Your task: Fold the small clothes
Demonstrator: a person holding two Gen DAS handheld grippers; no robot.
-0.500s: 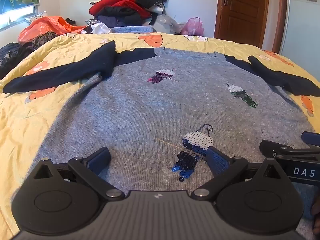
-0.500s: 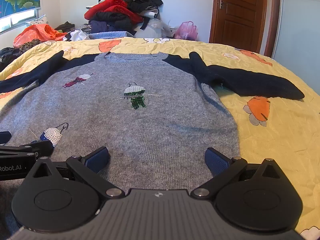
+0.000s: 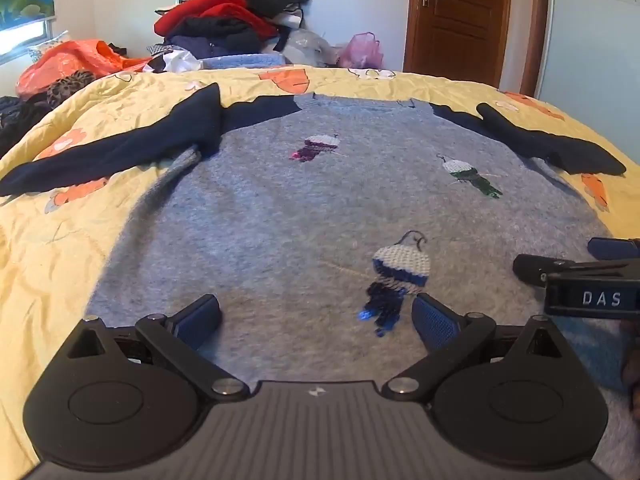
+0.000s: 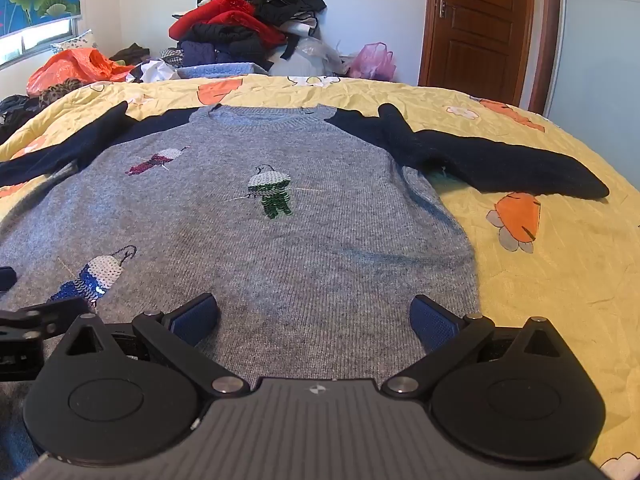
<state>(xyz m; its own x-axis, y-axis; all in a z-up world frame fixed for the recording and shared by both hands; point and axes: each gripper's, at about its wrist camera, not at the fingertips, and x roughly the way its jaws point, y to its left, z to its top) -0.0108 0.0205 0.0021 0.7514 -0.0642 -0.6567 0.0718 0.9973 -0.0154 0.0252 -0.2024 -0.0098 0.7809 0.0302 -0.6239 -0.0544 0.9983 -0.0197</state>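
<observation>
A grey knit sweater [image 3: 280,216] [image 4: 320,240] with navy sleeves and sequin figures lies flat, front up, on a yellow bedspread [image 3: 48,240] [image 4: 560,272]. Its left sleeve [image 3: 120,148] and right sleeve [image 4: 500,164] stretch outward. My left gripper [image 3: 316,320] hovers open over the sweater's lower middle, nothing between its fingers. My right gripper [image 4: 314,320] stands open over the lower right part of the body, also with nothing between its fingers. Each gripper shows at the edge of the other's view: the right gripper [image 3: 592,276] and the left gripper [image 4: 32,320].
A tall heap of red, black and navy clothes [image 3: 236,12] [image 4: 248,16] rises beyond the bed's far edge. An orange plastic bag [image 3: 76,60] and dark garments lie at the far left. A wooden door [image 4: 484,20] stands at the back right, with a pink bag [image 4: 374,60] beside it.
Both views have shifted only slightly; the sweater lies as before and both grippers stay open.
</observation>
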